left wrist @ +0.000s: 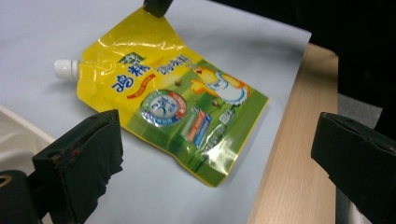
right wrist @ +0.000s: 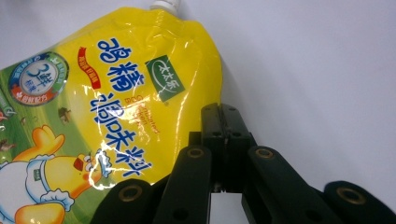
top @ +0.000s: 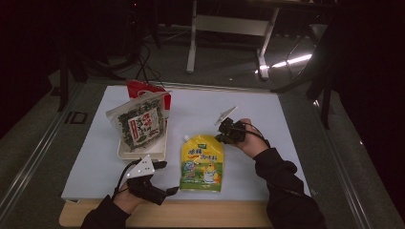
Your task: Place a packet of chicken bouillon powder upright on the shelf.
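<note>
1. The right gripper has its jaws pressed flat together, and in the right gripper view they pinch the upper edge of the yellow spouted pouch at the corner opposite the spout.
2. In the high view this gripper sits at the pouch's upper right corner, with the person's right hand behind it and a dark sleeve running to the bottom edge.
3. Whether that corner is lifted off the sheet is hard to tell from above; in the left gripper view it seems to curl upward where a black jaw tip meets it.
4. The pouch lies face up on the white sheet, near the middle of its front half, with its white cap at the upper left corner and its bottom edge close to the sheet's front edge.
5. The left gripper has its jaws spread wide with nothing between them. It is held low at the front left, just beside the pouch's lower left corner and apart from it.
6. In the left gripper view its two black pads frame the pouch, which lies farther off on the sheet.
7. Behind the left gripper stands a shallow white tray, and a clear bag of dark green flakes with a red-and-white label leans on it.
8. A red package stands behind that bag.
9. The sheet rests on a wooden tabletop.
</note>
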